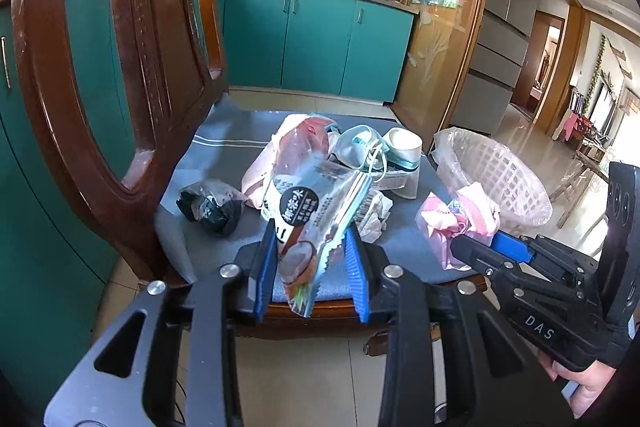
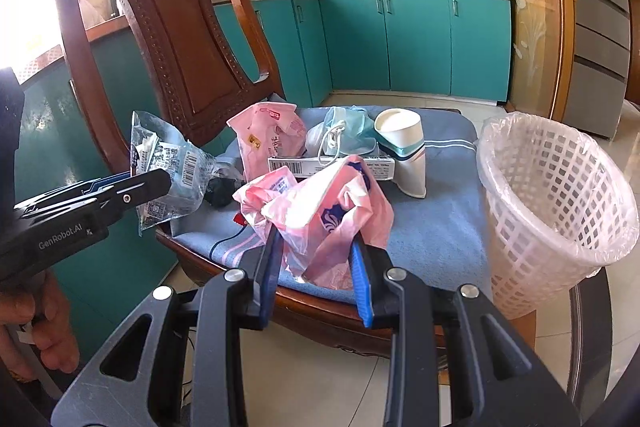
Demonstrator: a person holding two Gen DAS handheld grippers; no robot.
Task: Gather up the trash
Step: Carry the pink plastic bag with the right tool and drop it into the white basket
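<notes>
My left gripper (image 1: 312, 251) is shut on a clear snack wrapper (image 1: 308, 215) with a black round label, held above the chair's front edge; it also shows in the right wrist view (image 2: 168, 179). My right gripper (image 2: 316, 255) is shut on a crumpled pink plastic bag (image 2: 320, 211), seen in the left wrist view (image 1: 456, 219) near the bin. On the blue seat cushion (image 2: 436, 227) lie a pink packet (image 2: 268, 135), a blue face mask (image 2: 344, 131), a white paper cup (image 2: 404, 147), a flat box (image 2: 296, 163) and a black crumpled bag (image 1: 212, 207).
A white lattice trash basket (image 2: 556, 211) lined with a clear bag stands at the right of the chair. The carved wooden chair back (image 2: 172, 27) rises at the left. Teal kitchen cabinets (image 2: 420, 43) and a stove counter stand behind. The floor is tiled.
</notes>
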